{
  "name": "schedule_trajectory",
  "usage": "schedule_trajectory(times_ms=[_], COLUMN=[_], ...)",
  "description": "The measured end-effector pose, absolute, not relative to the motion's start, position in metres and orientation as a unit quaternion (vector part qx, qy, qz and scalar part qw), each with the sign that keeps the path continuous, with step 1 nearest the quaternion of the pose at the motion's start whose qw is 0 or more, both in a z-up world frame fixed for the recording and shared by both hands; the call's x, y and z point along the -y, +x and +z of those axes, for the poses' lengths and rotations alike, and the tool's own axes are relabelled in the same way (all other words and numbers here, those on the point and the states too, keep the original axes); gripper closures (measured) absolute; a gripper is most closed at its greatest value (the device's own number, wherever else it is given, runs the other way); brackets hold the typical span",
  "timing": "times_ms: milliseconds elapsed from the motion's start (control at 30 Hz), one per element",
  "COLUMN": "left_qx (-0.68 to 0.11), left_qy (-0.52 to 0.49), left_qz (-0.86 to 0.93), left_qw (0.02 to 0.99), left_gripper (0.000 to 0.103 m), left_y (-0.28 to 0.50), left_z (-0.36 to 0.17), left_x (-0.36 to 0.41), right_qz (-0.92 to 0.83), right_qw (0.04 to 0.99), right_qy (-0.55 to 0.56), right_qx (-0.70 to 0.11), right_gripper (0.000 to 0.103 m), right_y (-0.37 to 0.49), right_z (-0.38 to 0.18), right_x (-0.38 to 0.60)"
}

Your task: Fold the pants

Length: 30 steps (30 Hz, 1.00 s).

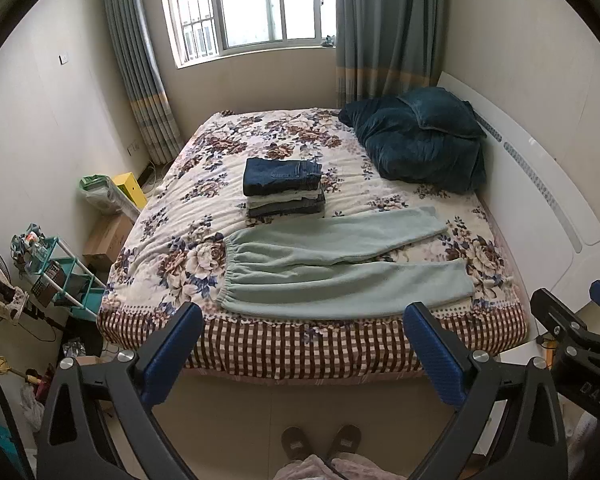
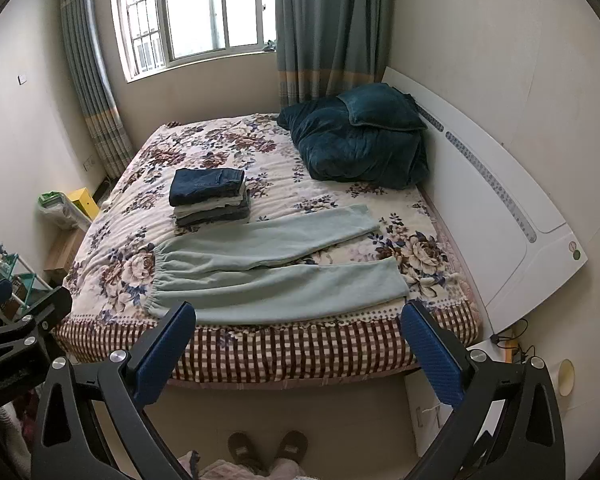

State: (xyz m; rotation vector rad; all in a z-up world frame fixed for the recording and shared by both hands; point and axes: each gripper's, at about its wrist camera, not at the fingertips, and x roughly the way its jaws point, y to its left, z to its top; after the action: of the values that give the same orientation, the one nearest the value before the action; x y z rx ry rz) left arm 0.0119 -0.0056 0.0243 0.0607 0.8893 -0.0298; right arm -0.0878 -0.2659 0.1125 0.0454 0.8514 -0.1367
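Ahead and below both grippers, the pale green fleece pants lay spread flat along the near edge of the bed, their long axis running crosswise to the line of the fingers. The elastic waistband sat toward the left and the two cuffs toward the right, the legs splayed slightly apart into a narrow V.

The left gripper hung off the bed's edge with its jaws spread as wide as they go and nothing between them. It seemed the nearer one to the waistband. The right gripper was likewise fully spread and empty, and lay closer to the near leg's cuff. Neither touched the cloth. Any first fold would probably have each hand take its own end.

The pants looked soft and thick, with a napped, matte surface and a gathered, puckered waist. They would likely drape and sag when lifted. Beneath them the floral bedspread was ribbed and quilted, with a checked border on the side. Just behind the pants stood a stack of folded clothes, dark denim on top, and a rumpled teal velvet quilt lay by the white headboard.
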Motion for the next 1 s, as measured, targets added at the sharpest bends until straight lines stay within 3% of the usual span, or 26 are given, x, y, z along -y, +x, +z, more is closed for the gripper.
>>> schedule_trajectory(times_ms=[1000], left_qx=[-0.427], left_qy=[0.021], left_qz=[-0.01], left_qw=[0.904], left_gripper=[0.001], left_y=[0.013], left_z=[0.013], left_x=[-0.001], right_qz=[-0.064], right_qw=[0.907], right_qy=[0.017], right_qx=[-0.415], right_gripper=[0.0], right_y=[-0.085], right_z=[0.111], right_x=[0.266])
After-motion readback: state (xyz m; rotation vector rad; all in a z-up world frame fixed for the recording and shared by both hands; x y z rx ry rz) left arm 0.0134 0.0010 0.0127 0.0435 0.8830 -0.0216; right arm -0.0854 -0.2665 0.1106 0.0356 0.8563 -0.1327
